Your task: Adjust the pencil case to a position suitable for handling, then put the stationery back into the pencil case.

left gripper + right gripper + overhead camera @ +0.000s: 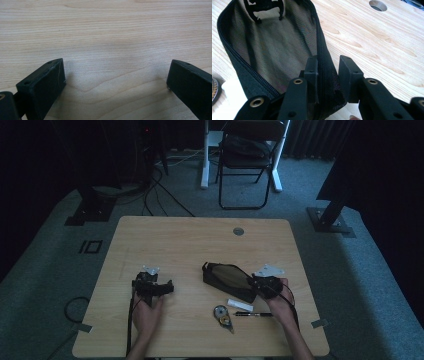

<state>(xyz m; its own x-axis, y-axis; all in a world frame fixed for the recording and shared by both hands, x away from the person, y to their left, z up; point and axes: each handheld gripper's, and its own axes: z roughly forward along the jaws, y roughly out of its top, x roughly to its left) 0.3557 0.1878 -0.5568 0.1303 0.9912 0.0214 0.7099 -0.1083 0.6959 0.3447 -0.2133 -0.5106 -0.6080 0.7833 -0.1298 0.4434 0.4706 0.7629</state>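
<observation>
Black mesh forms the open pouch (227,279) lying right of centre on the pale wooden tabletop (190,240), its zipped mouth gaping upward. At the pouch's near right end, the right gripper (328,75) has its jaws narrowed around the zipper edge, one jaw inside the opening and one outside; whether the pads press the fabric cannot be told. Well apart to the left, the left gripper (159,287) rests with jaws spread wide over bare wood. A white eraser (240,304), pen (252,314) and tape dispenser (223,316) lie just in front of the pouch.
</observation>
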